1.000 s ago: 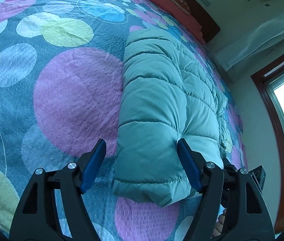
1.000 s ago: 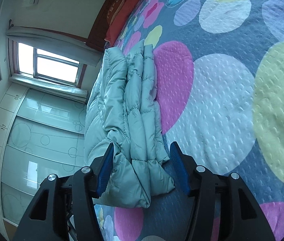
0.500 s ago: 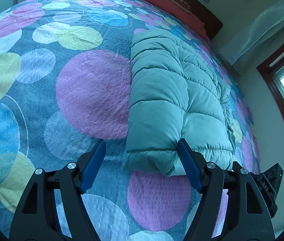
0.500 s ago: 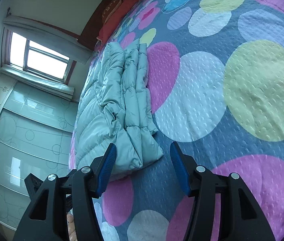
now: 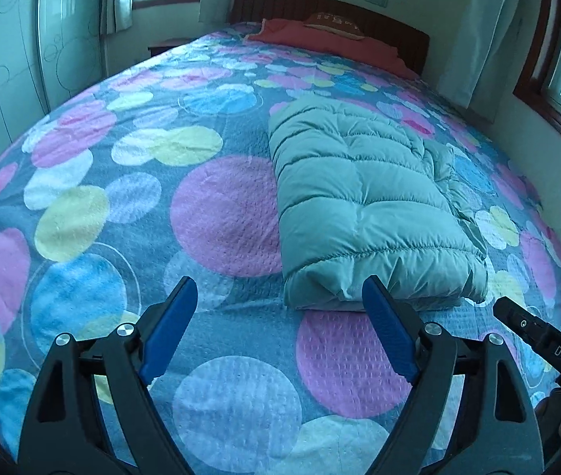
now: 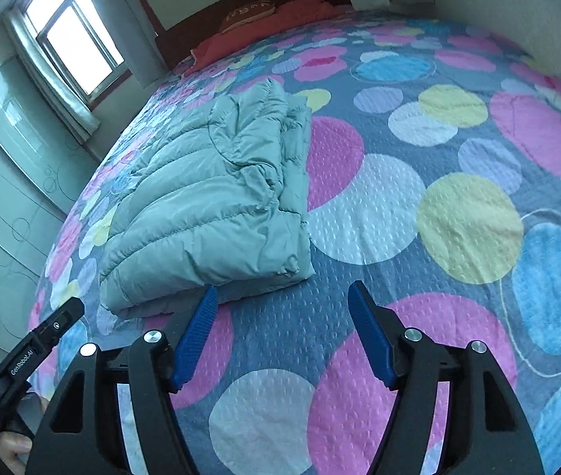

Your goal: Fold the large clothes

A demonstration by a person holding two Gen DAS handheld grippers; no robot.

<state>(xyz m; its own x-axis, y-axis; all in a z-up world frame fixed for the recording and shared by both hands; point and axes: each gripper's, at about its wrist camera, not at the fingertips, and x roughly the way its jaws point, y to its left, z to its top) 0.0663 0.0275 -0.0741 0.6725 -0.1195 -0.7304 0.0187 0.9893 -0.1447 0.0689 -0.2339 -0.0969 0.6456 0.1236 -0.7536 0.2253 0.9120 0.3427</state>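
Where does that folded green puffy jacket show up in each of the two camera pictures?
Left wrist view: the jacket lies right of centre, its near end just beyond the right blue finger.
Right wrist view: the jacket lies left of centre, above the left blue finger.
Shared landmark: the red pillow at the headboard.

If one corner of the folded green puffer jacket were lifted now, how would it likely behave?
The puffer jacket would probably flop and unfold, since its layers lie loose and unfastened along one edge. Its quilted, puffy panels suggest it is light for its bulk. The smooth, faintly shiny shell looks slippery, so a shallow pinch may slide off.
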